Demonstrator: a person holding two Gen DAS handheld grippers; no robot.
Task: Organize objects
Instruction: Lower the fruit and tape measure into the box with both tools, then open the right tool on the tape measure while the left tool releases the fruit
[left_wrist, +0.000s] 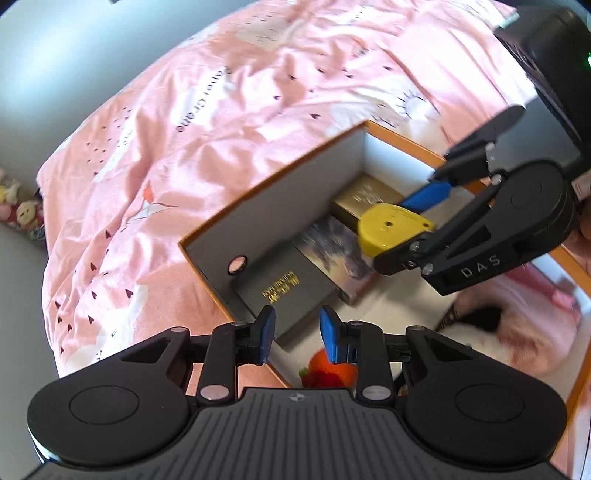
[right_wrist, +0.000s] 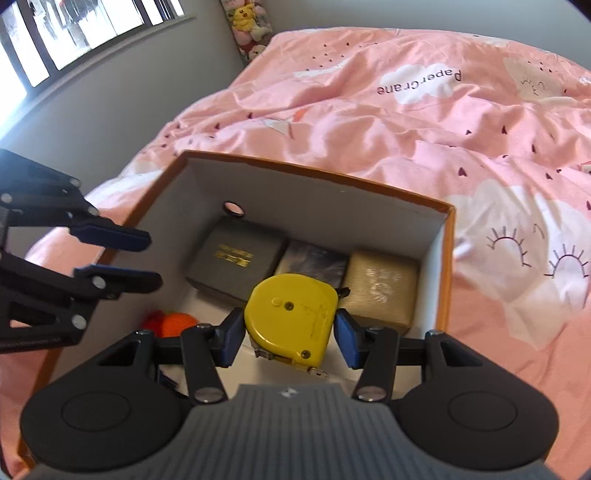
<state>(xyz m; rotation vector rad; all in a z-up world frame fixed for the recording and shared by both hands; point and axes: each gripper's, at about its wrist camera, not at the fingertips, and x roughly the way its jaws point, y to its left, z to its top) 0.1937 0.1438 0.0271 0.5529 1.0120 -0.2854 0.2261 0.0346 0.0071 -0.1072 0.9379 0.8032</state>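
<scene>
An orange cardboard box (right_wrist: 369, 206) with white inner walls lies open on a pink bed. Inside, along the far wall, lie a dark grey box with gold lettering (right_wrist: 236, 260), a box with a cloudy picture (right_wrist: 314, 260) and a gold box (right_wrist: 380, 290). My right gripper (right_wrist: 290, 334) is shut on a yellow tape measure (right_wrist: 293, 317) and holds it above the box's inside; it also shows in the left wrist view (left_wrist: 391, 227). My left gripper (left_wrist: 297, 332) is open and empty over the box's near left wall, and appears at the left of the right wrist view (right_wrist: 151, 256). An orange-red knitted item (left_wrist: 332, 371) lies on the box floor.
The pink quilt (right_wrist: 406, 129) with cloud prints surrounds the box. A pink fluffy thing (left_wrist: 524, 325) lies in the box's right part. Stuffed toys (right_wrist: 247, 22) sit by the grey wall past the bed corner. A window is at the upper left in the right wrist view.
</scene>
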